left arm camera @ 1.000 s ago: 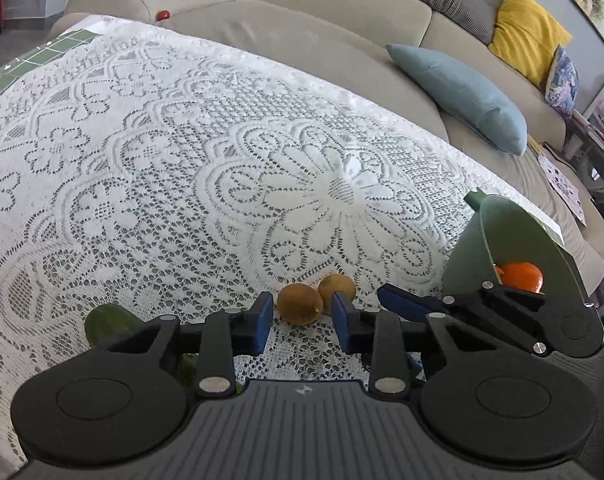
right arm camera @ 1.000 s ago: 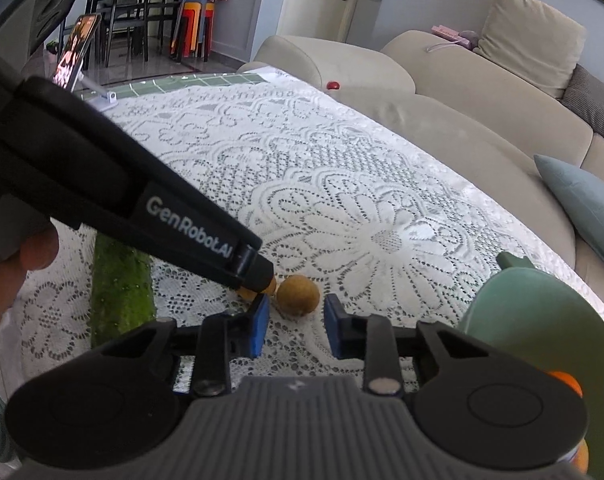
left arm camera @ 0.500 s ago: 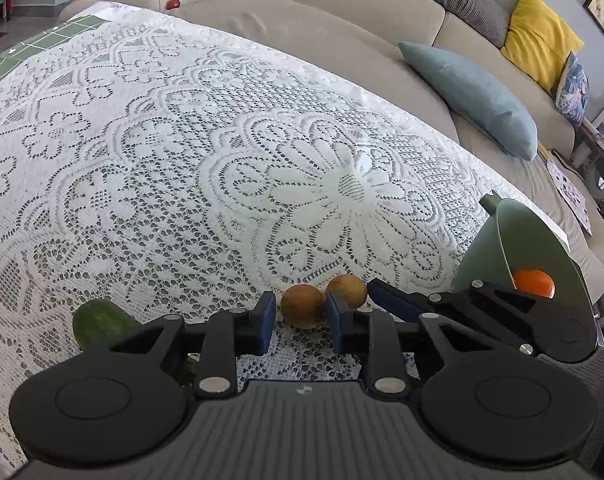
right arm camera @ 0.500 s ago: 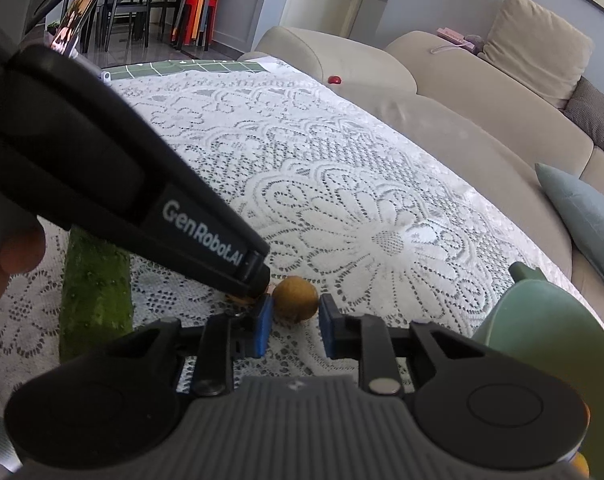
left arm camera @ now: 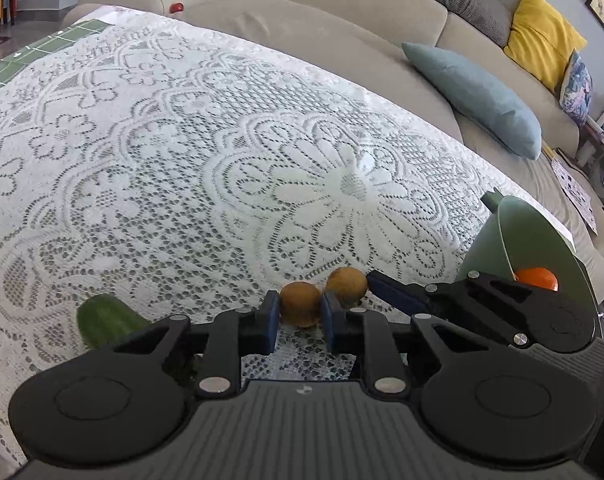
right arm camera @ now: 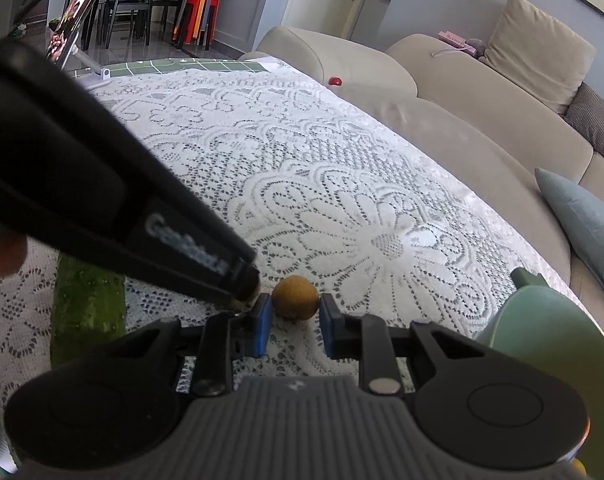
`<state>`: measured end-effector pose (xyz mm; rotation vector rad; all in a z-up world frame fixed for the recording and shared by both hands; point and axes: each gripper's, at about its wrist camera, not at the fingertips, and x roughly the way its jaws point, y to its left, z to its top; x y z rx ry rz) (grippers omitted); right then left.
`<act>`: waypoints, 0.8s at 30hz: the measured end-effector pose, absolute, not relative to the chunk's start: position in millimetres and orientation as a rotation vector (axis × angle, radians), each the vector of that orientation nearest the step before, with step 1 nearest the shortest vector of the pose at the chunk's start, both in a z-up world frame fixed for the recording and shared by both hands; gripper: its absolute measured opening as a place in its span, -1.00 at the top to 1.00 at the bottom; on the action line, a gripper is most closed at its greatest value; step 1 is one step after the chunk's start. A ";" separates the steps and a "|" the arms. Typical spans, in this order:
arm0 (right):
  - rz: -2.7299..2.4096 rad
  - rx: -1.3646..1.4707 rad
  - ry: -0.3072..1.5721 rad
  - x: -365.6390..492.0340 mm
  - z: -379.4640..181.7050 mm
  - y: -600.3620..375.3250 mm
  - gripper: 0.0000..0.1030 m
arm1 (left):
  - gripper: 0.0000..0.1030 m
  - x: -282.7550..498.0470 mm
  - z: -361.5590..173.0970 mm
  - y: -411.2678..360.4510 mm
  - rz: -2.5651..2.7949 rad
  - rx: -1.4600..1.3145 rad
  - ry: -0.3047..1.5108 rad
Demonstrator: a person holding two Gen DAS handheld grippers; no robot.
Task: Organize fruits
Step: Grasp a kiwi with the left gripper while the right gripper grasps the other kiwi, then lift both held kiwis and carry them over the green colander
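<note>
Two brown kiwis lie side by side on the lace tablecloth. In the left wrist view my left gripper (left arm camera: 299, 312) has closed its blue pads on the nearer kiwi (left arm camera: 300, 304); the second kiwi (left arm camera: 346, 285) sits just right of it. In the right wrist view my right gripper (right arm camera: 291, 318) is open, its pads either side of the second kiwi (right arm camera: 295, 298) with gaps on both sides. The left gripper's arm (right arm camera: 101, 204) crosses that view and hides the first kiwi. A green bowl (left arm camera: 514, 236) at the right holds an orange (left arm camera: 536, 279).
A green cucumber (left arm camera: 105, 320) lies at the left, also seen in the right wrist view (right arm camera: 87, 312). The green bowl's rim (right arm camera: 542, 320) is at the right. A beige sofa (left arm camera: 342, 20) with a blue cushion (left arm camera: 474, 96) borders the table's far side.
Both grippers moved forward toward the kiwis. The left pads narrowed onto the nearer kiwi. The right gripper's pads came up around the second kiwi.
</note>
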<state>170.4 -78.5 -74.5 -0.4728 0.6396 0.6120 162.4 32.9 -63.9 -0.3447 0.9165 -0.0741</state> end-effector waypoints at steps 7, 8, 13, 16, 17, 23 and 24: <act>0.612 -0.467 0.638 171.2 -77.3 -80.4 0.57 | 0.54 161.4 -62.0 46.6 -0.038 -0.351 0.917; 0.613 -0.467 0.638 171.1 -77.4 -80.3 0.57 | 0.54 161.5 -62.1 47.5 -0.040 -0.352 0.920; 0.616 -0.463 0.645 173.6 -77.2 -81.8 0.55 | 0.51 162.8 -63.7 48.6 -0.049 -0.354 0.923; 0.618 -0.461 0.646 175.4 -77.2 -82.3 0.55 | 0.50 162.9 -64.5 46.6 -0.046 -0.348 0.916; 0.618 -0.462 0.645 175.7 -76.9 -82.6 0.55 | 0.50 163.2 -64.8 45.7 -0.046 -0.344 0.913; 0.623 -0.454 0.641 177.0 -78.4 -84.8 0.54 | 0.50 163.1 -65.8 39.2 -0.050 -0.314 0.900; 0.622 -0.449 0.642 177.4 -78.5 -85.2 0.54 | 0.50 162.8 -66.1 38.5 -0.051 -0.308 0.898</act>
